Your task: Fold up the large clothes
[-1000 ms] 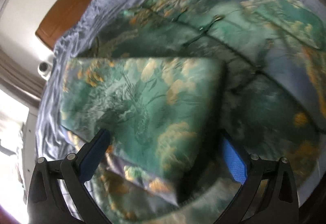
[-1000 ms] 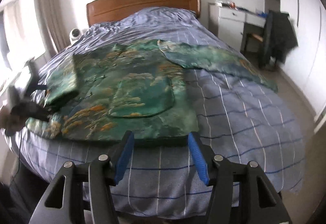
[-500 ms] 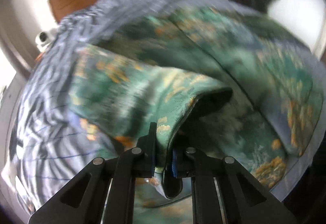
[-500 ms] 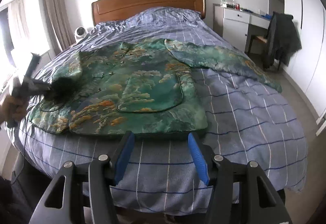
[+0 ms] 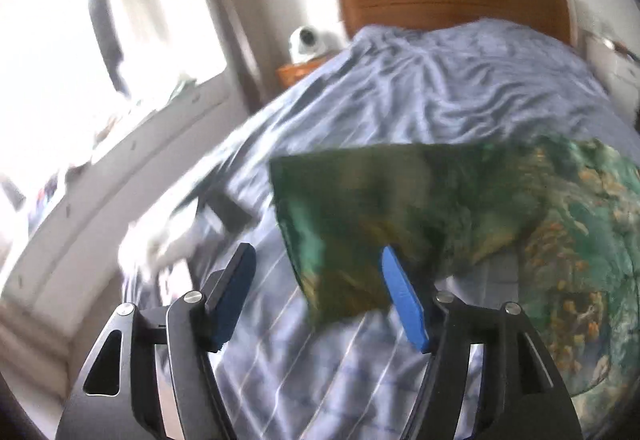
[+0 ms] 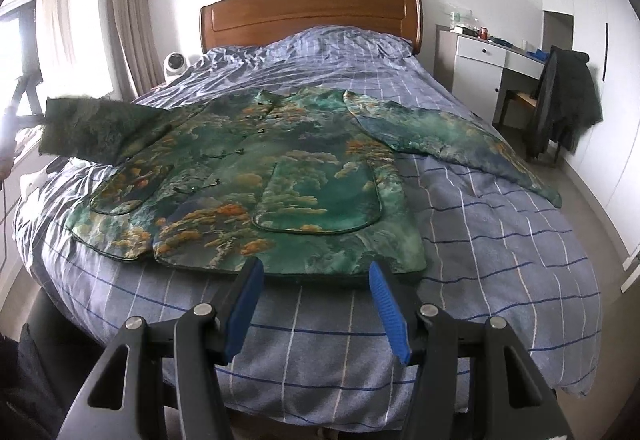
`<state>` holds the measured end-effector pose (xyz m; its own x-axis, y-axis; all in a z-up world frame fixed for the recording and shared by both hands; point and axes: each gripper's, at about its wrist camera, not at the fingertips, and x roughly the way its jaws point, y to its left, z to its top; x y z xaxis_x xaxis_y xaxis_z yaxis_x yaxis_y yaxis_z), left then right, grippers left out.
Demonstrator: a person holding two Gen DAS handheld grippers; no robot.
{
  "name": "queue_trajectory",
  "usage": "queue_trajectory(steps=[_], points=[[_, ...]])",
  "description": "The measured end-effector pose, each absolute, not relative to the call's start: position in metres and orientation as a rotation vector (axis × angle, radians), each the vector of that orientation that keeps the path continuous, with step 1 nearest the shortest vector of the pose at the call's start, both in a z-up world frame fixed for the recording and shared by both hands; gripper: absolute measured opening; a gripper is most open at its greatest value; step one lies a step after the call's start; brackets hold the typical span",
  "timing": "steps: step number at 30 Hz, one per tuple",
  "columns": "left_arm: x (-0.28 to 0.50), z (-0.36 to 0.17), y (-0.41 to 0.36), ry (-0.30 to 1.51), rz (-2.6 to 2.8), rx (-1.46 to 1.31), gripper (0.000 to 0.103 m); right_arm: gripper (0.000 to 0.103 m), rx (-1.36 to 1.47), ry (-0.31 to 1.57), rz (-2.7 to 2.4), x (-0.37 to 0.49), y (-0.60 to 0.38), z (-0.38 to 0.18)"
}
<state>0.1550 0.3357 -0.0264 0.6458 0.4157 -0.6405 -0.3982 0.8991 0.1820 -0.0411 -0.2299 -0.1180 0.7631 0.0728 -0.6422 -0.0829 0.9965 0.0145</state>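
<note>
A green patterned jacket (image 6: 280, 175) lies front-up on the bed. Its right sleeve (image 6: 452, 143) is spread toward the right edge. Its left sleeve (image 6: 100, 123) stretches out past the bed's left side, blurred in mid-air; it also shows in the left wrist view (image 5: 384, 211). My left gripper (image 5: 316, 276) is open, with the sleeve end just beyond its fingers and not held. My right gripper (image 6: 312, 292) is open and empty, hovering just in front of the jacket's bottom hem.
The bed has a blue checked cover (image 6: 500, 240) and a wooden headboard (image 6: 312, 11). A white fan (image 6: 176, 63) stands at the left of the headboard. A white desk (image 6: 492, 55) and a chair with a dark coat (image 6: 564, 99) stand on the right. A window sill (image 5: 120, 159) runs along the left.
My left gripper was shut on the folded-in left sleeve, has pulled it outward to the left and has opened, releasing it. The right gripper has barely moved.
</note>
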Motion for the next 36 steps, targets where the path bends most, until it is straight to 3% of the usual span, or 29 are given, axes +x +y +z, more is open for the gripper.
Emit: queue_trajectory(steps=[5, 8, 18, 24, 26, 36], points=[[0.127, -0.062, 0.32, 0.814, 0.396, -0.042, 0.069, 0.056, -0.009, 0.703, 0.082, -0.041, -0.231, -0.118], [0.119, -0.076, 0.285, 0.843, 0.285, -0.053, 0.076, 0.056, -0.014, 0.709, 0.091, -0.04, -0.229, -0.117], [0.103, -0.087, 0.181, 0.87, 0.013, -0.073, 0.087, 0.056, -0.038, 0.693, 0.082, -0.044, -0.228, -0.111], [0.111, -0.101, 0.187, 0.913, 0.022, -0.092, 0.087, 0.057, -0.024, 0.689, 0.051, -0.037, -0.246, -0.107], [0.114, -0.107, 0.193, 0.929, 0.028, -0.118, 0.088, 0.063, -0.019, 0.689, 0.039, -0.033, -0.253, -0.106], [0.115, -0.128, 0.19, 0.982, 0.001, -0.132, 0.088, 0.064, 0.034, 0.68, -0.02, -0.015, -0.292, -0.092]])
